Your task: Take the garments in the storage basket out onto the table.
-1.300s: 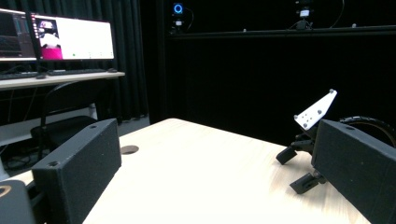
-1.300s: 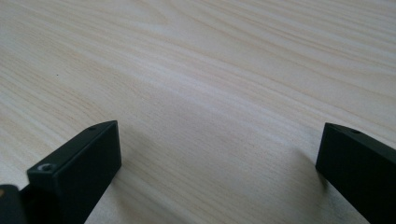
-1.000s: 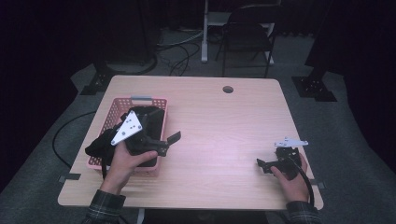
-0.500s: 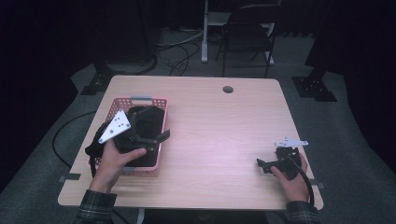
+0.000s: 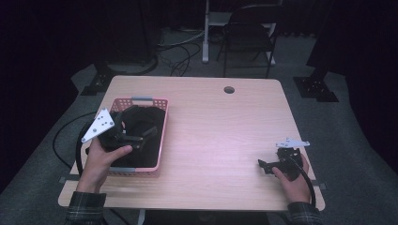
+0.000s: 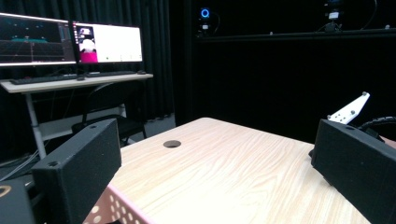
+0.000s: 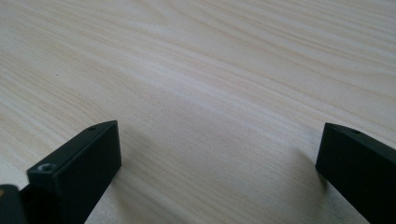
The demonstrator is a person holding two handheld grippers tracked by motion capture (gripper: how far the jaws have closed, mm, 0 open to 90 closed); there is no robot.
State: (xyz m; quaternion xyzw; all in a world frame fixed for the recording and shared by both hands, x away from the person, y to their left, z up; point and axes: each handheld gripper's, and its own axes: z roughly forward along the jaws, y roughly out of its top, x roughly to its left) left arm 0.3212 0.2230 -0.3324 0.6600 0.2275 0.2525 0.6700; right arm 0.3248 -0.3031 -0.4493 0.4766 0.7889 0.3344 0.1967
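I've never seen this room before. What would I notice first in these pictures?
The pink basket at the table's left, full of something dark and crumpled, probably cloth. The left tongs hover open over it, empty. The right tongs sit open on the bare wooden table near the right corner.

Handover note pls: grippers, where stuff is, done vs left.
Left hand-held gripper: jaws wide open, nothing between them, held over the pink basket at the table's left.
Right hand-held gripper: jaws open, empty, resting low at the table's near right corner.
Dark cloth lies bunched in the basket; I can't tell whether the left gripper touches it.
Done: nothing out of the basket yet.
Left: probably grasp the cloth with the left gripper and lift it onto the table.
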